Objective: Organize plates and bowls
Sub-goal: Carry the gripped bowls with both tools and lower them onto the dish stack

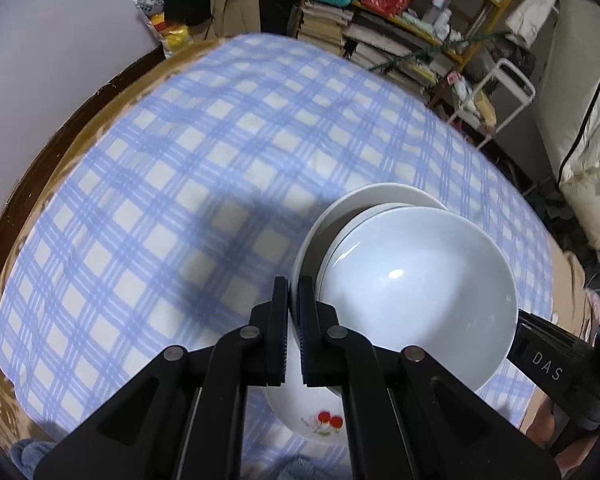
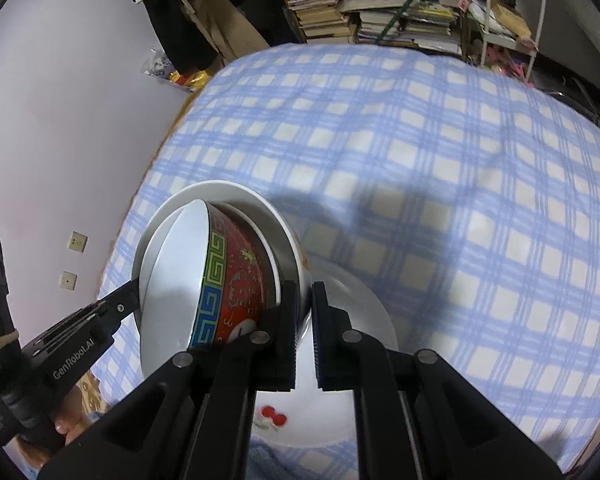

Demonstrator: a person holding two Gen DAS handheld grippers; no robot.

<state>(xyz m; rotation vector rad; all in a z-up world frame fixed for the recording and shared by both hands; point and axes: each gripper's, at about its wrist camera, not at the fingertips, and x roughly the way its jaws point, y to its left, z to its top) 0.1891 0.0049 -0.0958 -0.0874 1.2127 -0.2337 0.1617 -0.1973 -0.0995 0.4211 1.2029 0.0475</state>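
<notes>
A nested stack hangs above the table: a white bowl [image 1: 416, 280] on top, a red patterned bowl [image 2: 240, 280] under it, and a wider white dish [image 1: 380, 194] outermost. My left gripper [image 1: 294, 286] is shut on the stack's near rim. The right gripper [image 2: 304, 294] is shut on the white outer rim [image 2: 220, 192] from the opposite side. Each gripper shows in the other's view, the right gripper [image 1: 540, 356] at the right and the left gripper [image 2: 100, 324] at the lower left. Below the stack a white plate with a cherry print [image 2: 272, 420] lies on the cloth.
A blue plaid cloth [image 1: 180, 160] covers the round table, whose brown edge [image 1: 60, 136] curves along the left. Shelves of books [image 1: 380, 36] and a white rack [image 2: 512, 12] stand behind the table. A person's hand [image 2: 64, 428] holds the left gripper.
</notes>
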